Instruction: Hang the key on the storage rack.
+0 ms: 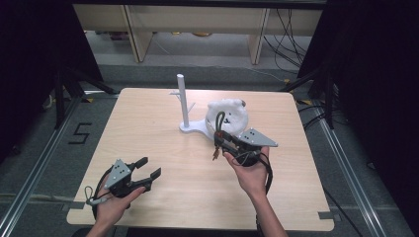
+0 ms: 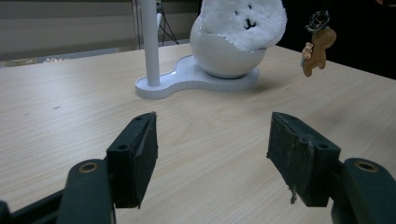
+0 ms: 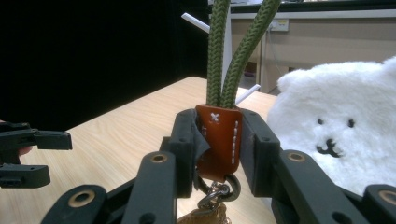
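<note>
A key strap with a green cord loop [image 3: 233,51], an orange leather tab [image 3: 219,140] and a brown bear charm [image 2: 317,49] is pinched at the tab by my right gripper [image 3: 218,144]. In the high view that right gripper [image 1: 220,140] hovers just in front of the white stand's base [image 1: 195,129], with the cord loop [image 1: 218,121] rising from it. The stand has a tall post [image 1: 182,98] with short pegs and a bowl holding a white plush bear [image 1: 228,114]. My left gripper [image 1: 148,168] rests open near the front left of the table, nothing between its pads [image 2: 140,154].
The light wooden table [image 1: 148,118] ends close beyond the stand. Black tripod legs [image 1: 79,81] flank the table on both sides. Cabinets and cables [image 1: 289,34] lie on the floor behind.
</note>
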Available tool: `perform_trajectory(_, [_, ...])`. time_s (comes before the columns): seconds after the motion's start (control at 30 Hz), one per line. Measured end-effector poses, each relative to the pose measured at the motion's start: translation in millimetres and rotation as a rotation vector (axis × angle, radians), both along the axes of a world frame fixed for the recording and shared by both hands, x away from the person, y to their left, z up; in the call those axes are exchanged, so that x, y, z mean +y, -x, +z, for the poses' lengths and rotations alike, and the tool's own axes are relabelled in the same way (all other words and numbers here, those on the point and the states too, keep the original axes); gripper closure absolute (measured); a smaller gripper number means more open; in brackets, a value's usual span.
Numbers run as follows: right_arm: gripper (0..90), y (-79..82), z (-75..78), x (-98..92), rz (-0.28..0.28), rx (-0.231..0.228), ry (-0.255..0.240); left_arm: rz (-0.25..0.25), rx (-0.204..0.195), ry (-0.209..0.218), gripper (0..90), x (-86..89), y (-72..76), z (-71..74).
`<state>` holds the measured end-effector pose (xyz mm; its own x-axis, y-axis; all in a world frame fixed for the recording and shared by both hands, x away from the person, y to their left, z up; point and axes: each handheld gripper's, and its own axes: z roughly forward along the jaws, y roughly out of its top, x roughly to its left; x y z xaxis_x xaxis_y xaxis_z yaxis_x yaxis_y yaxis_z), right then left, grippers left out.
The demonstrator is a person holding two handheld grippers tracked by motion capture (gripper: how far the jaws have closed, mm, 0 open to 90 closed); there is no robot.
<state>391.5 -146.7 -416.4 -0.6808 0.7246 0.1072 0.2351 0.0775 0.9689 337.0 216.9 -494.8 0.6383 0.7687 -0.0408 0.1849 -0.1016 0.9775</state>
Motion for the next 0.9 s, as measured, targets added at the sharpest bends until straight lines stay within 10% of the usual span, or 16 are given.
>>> perform_trajectory(0.9, [69.6,1.9,-6.0,19.7,0.023,-0.038,0.032,-0.216,0.082,0.127,48.6,-60.1,-49.9,78.7])
